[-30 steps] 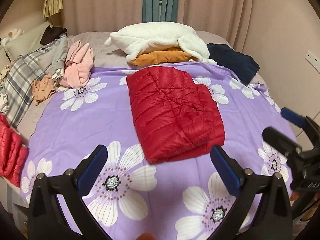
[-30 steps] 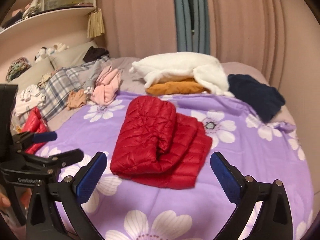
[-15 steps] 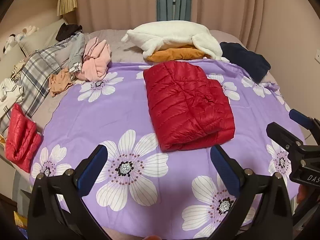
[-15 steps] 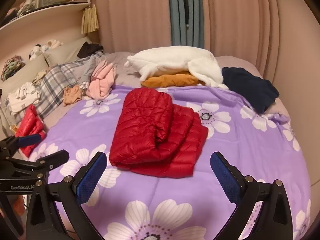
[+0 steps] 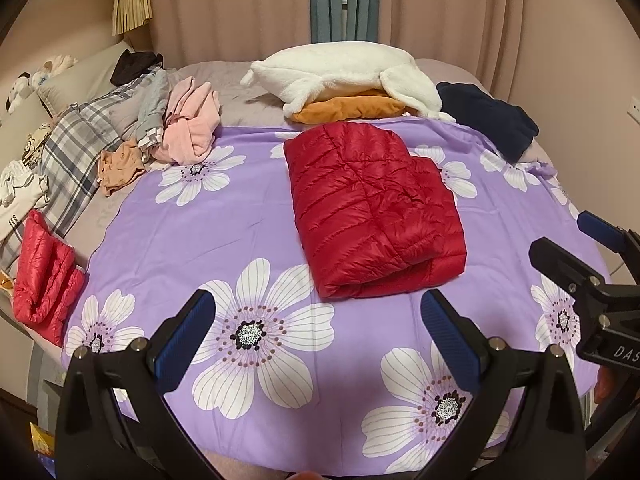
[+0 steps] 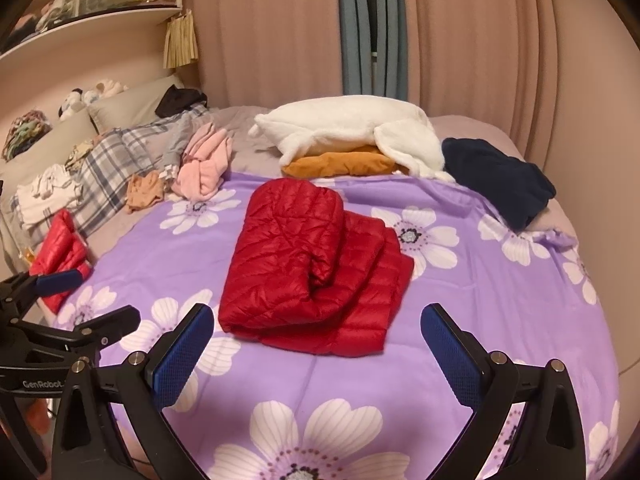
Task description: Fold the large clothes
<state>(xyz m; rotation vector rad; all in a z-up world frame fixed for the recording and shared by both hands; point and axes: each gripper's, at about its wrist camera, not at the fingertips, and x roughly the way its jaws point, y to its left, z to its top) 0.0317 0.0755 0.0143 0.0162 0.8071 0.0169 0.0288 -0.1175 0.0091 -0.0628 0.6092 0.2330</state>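
while the folded red jacket (image 5: pixel 374 208) lies on the purple sheet (image 5: pixel 192 240), left gripper (image 5: pixel 318 334) spread, right gripper (image 6: pixel 316 344) spread, both empty

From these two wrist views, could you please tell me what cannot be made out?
- Underside of the folded red jacket: hidden by its own top layers, both views.
- Orange garment: mostly covered by the white fleece.
- Shelf contents: too small and blurred, right wrist view.
- Bed's near edge: cut off behind the fingers.

Folded red jacket (image 5: pixel 372 212) on floral sheet (image 5: pixel 208 240)
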